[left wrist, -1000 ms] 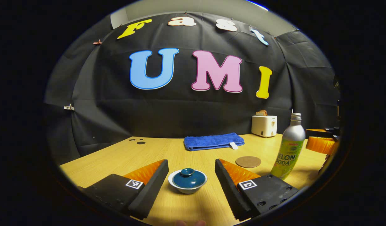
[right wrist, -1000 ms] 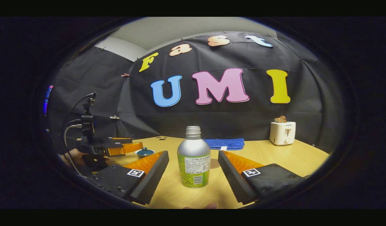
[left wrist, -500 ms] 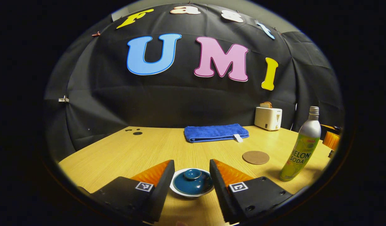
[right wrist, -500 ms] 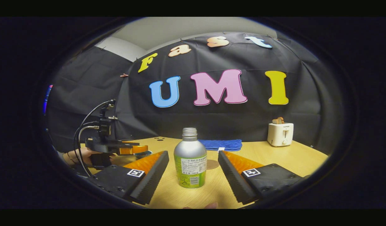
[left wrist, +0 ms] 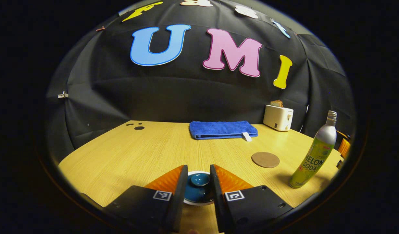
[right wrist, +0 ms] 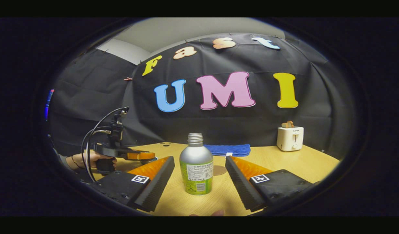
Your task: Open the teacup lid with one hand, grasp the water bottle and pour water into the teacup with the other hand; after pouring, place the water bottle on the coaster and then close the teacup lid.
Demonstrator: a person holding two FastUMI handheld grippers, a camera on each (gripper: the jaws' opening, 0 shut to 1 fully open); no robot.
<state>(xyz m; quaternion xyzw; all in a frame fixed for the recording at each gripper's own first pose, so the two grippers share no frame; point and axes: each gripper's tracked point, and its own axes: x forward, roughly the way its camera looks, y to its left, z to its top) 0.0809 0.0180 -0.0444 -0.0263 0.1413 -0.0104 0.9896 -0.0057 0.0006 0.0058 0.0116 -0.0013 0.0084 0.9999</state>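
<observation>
table: pale wood, bearing everything; a blue towel and a toaster sit at the far edge, out of the way.
bottle: upright at the near right, uncapped, between the right gripper's fingers but touching neither.
right gripper: fingers wide apart on either side of the bottle; best to wait here until the lid is off.
left gripper: low over the cup, fingers narrowed round the lid knob; I cannot tell whether both pads press on it.
cup: white, near centre, sitting between the left fingers.
coaster: bare, left of the bottle.
lid: dark blue, on the cup.
knob: small, so likely slippery; pinch squarely, then lift straight up.
</observation>
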